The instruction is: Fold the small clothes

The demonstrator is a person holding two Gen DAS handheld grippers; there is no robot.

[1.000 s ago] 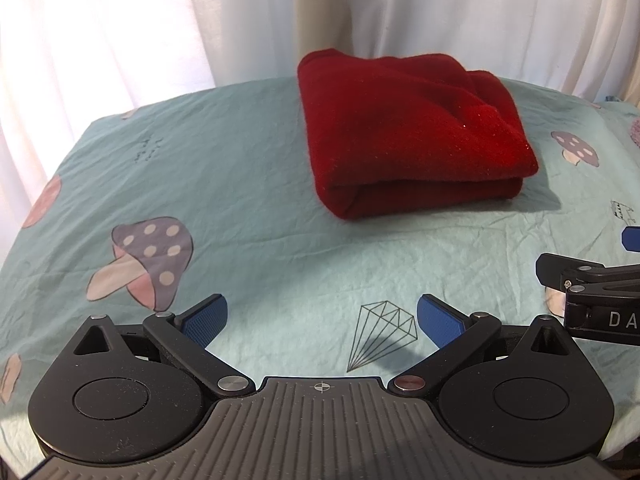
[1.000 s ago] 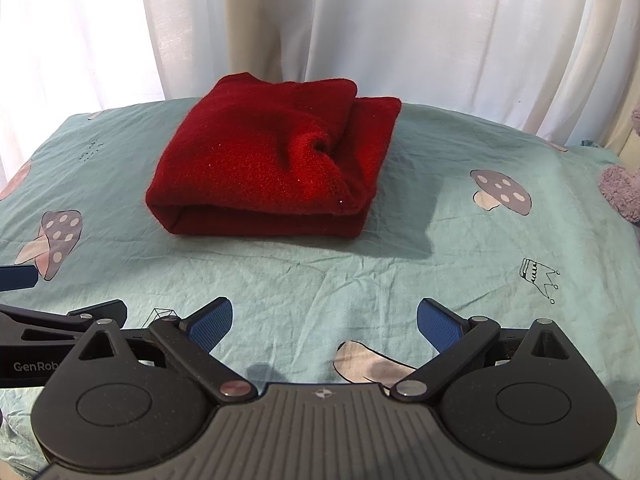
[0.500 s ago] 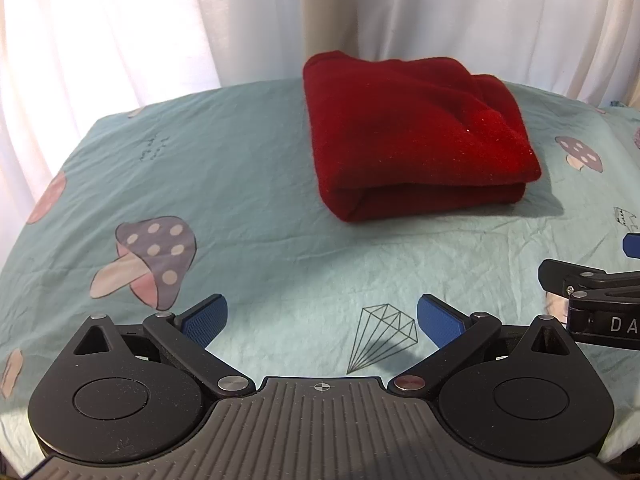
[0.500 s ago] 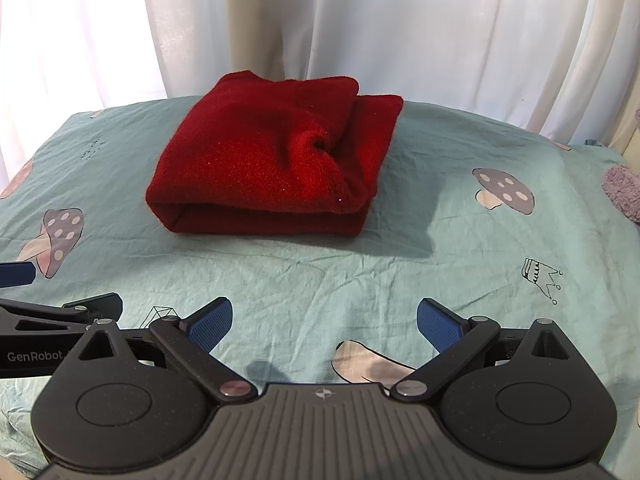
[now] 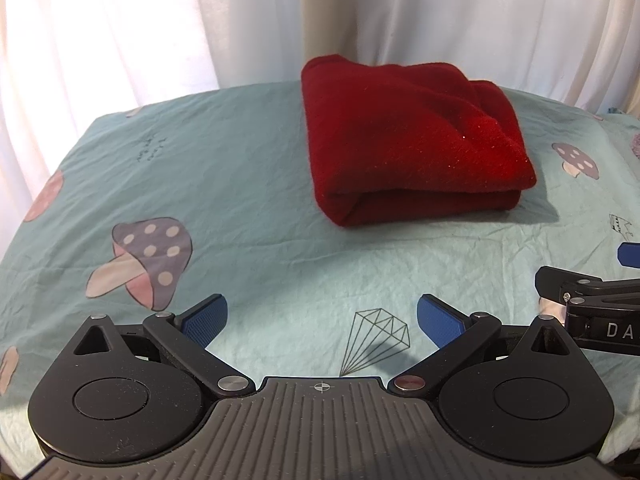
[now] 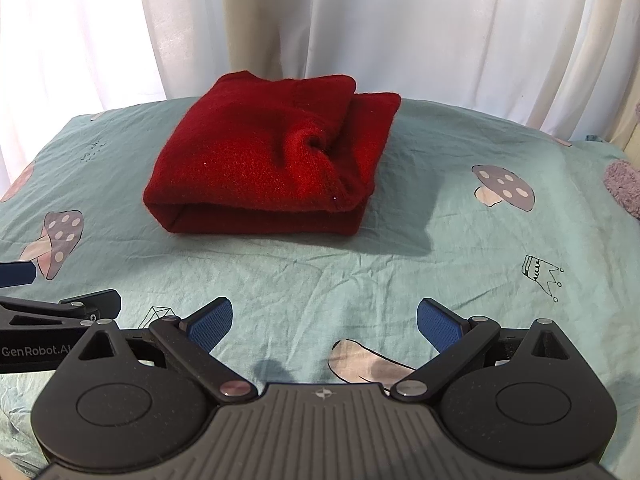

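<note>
So the red fleece garment (image 5: 416,148) is sitting folded into a chunky rectangle toward the far side of the table, on the teal sheet (image 5: 260,184) with the mushroom print. From the left wrist view its folded edge faces the camera and you can see 2 thick layers stacked, with a rumpled bit on top near the right end. From the right wrist view that same rumple shows as a little tuck or pocket in the top layer, and a second flap pokes out behind it on the far right.

The left gripper (image 5: 322,322) hovers over the near part of the sheet, both blue pads spread wide with nothing between them, right above a diamond doodle (image 5: 378,336). The right gripper (image 6: 324,322) is the same deal: jaws wide apart, holding nothing, over a partly hidden mushroom print (image 6: 366,364). Both are well apart from the garment, and neither touches it.

The 2 grippers sit side by side; each one shows up at the edge of the other's view.

White curtains (image 6: 440,32) hang behind the table. There's a fuzzy purple thing (image 6: 624,188) at the far right edge of the right view, can't tell what it is.
</note>
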